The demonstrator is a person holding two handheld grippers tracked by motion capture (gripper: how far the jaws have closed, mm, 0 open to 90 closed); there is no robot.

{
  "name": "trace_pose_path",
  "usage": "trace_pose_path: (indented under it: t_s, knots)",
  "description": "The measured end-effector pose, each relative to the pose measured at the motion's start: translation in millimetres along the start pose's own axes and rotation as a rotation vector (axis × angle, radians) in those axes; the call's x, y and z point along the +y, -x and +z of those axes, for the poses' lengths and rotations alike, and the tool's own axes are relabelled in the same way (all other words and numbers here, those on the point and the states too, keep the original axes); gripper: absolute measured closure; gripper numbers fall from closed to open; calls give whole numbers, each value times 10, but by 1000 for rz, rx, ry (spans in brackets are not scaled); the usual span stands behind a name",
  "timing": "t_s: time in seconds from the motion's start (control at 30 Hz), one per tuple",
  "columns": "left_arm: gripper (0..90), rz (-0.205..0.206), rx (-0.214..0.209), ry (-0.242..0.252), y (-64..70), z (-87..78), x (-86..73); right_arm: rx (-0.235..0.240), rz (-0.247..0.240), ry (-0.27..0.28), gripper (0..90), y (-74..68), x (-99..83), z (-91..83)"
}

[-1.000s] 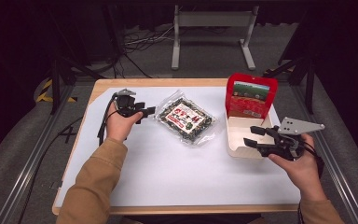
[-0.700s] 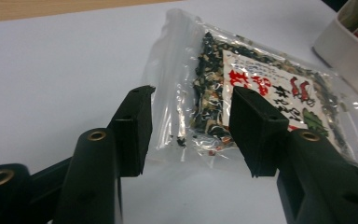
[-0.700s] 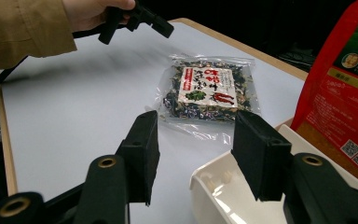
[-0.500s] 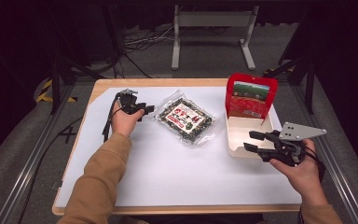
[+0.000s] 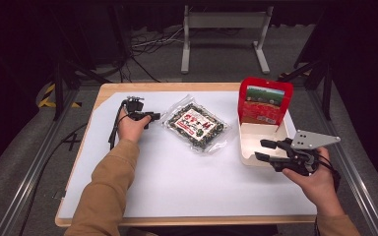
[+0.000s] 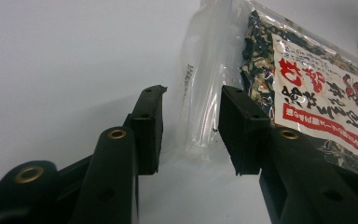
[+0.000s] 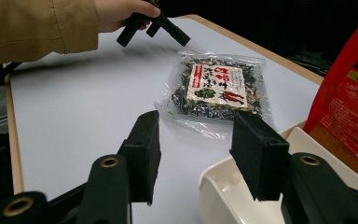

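A clear snack bag [image 5: 196, 123] with a red-and-white label lies flat at mid-table. My left gripper [image 5: 151, 116] is open just left of the snack bag's [image 6: 279, 79] sealed edge, its jaws on either side of that edge without closing on it. My right gripper [image 5: 264, 150] stands open at the near left corner of a white tray [image 5: 256, 132], nothing between its jaws. A red packet [image 5: 264, 101] stands upright in the tray's far end. In the right gripper view the snack bag [image 7: 216, 88] lies beyond the white tray's [image 7: 223, 186] rim.
White paper [image 5: 177, 177] covers the wooden table [image 5: 211, 87]. A black cable [image 5: 113, 128] trails from the left gripper toward the table's left side. Metal stand legs [image 5: 224, 29] are on the floor behind the table.
My left gripper has shifted slightly toward the snack bag's edge. My right gripper has dropped a little lower by the tray's near corner.
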State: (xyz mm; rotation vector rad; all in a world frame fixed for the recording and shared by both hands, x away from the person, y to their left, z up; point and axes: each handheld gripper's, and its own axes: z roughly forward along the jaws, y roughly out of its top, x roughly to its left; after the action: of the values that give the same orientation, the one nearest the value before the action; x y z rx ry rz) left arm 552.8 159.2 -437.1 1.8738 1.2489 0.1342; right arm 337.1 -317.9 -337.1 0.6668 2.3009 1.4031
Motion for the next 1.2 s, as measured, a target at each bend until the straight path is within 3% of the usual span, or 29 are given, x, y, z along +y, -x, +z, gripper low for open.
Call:
trace_pose_path:
  t_s: [0.23, 0.63, 0.77, 1.03, 1.2]
  knots:
    - [680, -10, -6, -17, -9, 57, -18, -1, -10, -9, 519, -3, -15, 5]
    - [710, -25, -25, -43, 11, 144, -44, -10, -25, -20, 514, -8, -31, 23]
    - [741, -14, -8, -58, 16, 154, -51, -12, -28, -21, 509, -7, -34, 24]
    - [888, 14, 40, -57, 40, 127, -42, -12, -30, -20, 506, -11, -34, 27]
    - [900, 24, 48, -49, 63, 92, -25, -13, -31, -21, 505, -10, -39, 26]
